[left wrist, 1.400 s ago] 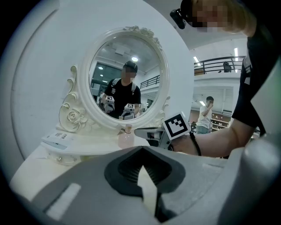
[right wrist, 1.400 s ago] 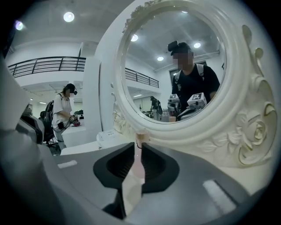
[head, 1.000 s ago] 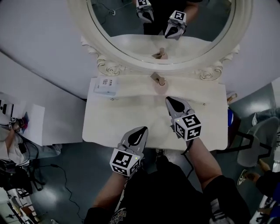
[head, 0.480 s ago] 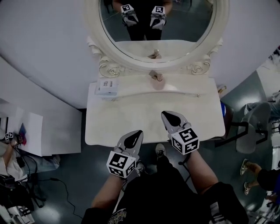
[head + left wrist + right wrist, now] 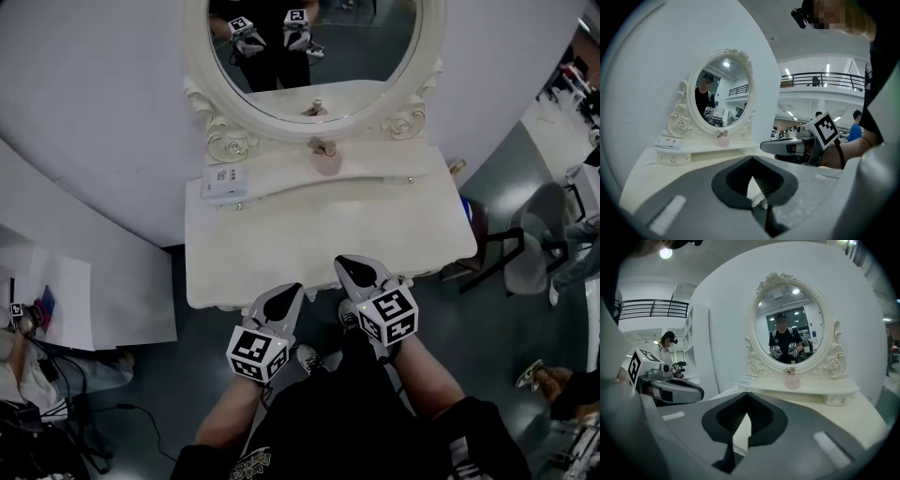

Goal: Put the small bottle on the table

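The small pink bottle (image 5: 325, 159) stands upright on the raised shelf of the white dressing table (image 5: 272, 248), right under the oval mirror (image 5: 309, 56). It also shows in the left gripper view as the bottle (image 5: 723, 139) and in the right gripper view as the bottle (image 5: 791, 379). My left gripper (image 5: 289, 292) and right gripper (image 5: 349, 266) hover side by side at the table's front edge, far from the bottle. Both are shut with nothing in them; the left gripper (image 5: 751, 159) and right gripper (image 5: 746, 393) show their jaws together.
A white box (image 5: 225, 180) lies on the shelf's left end. A dark chair (image 5: 511, 258) stands to the right of the table. White sheets (image 5: 66, 300) lie on the floor at the left. Small drawer knobs line the shelf front.
Both grippers have drawn back from over the tabletop to its front edge, and the view has pulled away from the mirror. The bottle has stayed on the shelf.
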Motion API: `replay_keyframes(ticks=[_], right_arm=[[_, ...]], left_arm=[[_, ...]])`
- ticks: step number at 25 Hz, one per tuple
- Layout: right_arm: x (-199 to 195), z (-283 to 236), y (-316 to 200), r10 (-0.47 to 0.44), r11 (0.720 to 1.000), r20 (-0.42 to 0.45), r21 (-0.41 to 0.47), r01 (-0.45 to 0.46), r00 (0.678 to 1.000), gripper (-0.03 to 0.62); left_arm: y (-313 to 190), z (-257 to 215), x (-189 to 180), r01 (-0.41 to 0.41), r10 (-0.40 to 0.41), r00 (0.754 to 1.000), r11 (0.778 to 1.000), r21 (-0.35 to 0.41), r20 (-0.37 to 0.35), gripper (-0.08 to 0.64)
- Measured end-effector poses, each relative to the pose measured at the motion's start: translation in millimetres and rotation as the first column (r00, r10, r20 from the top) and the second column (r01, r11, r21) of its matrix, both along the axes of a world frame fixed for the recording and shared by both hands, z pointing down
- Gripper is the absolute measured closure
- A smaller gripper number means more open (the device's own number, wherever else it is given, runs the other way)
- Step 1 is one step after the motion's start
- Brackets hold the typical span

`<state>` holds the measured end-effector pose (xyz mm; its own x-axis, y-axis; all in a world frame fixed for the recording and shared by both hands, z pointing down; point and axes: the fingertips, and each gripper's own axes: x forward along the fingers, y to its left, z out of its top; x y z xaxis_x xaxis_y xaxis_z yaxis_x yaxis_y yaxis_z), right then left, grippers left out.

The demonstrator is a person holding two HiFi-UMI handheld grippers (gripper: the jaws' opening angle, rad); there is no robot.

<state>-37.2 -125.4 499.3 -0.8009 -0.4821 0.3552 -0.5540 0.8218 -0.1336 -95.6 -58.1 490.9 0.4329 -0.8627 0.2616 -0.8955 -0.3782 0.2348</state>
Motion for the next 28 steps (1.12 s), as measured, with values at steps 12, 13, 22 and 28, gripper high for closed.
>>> replay_keyframes(ticks=[12, 13, 22, 28], right_arm=[[26, -2, 62, 0.001, 1.000, -0.009, -0.023, -0.001, 1.000, 0.565], [28, -1, 64, -0.005, 1.000, -0.008, -0.026, 0.005, 1.000, 0.565], [60, -1, 84, -0.099, 0.995, -0.003, -0.035, 0.099, 0.995, 0.565], [86, -2, 95, -0.157, 0.987, 0.004, -0.035, 0.157, 0.988, 0.565]], left_arm=[[43, 2, 22, -0.033, 0.033, 0.999, 0.999, -0.024, 0.004, 0.560], [44, 1, 25, -0.030, 0.030, 1.000, 0.999, -0.023, 0.004, 0.560], [53, 2, 65, 0.032, -0.032, 0.999, 0.999, -0.034, 0.006, 0.560], [66, -2, 97, 0.074, -0.074, 0.997, 0.997, -0.031, 0.020, 0.560]])
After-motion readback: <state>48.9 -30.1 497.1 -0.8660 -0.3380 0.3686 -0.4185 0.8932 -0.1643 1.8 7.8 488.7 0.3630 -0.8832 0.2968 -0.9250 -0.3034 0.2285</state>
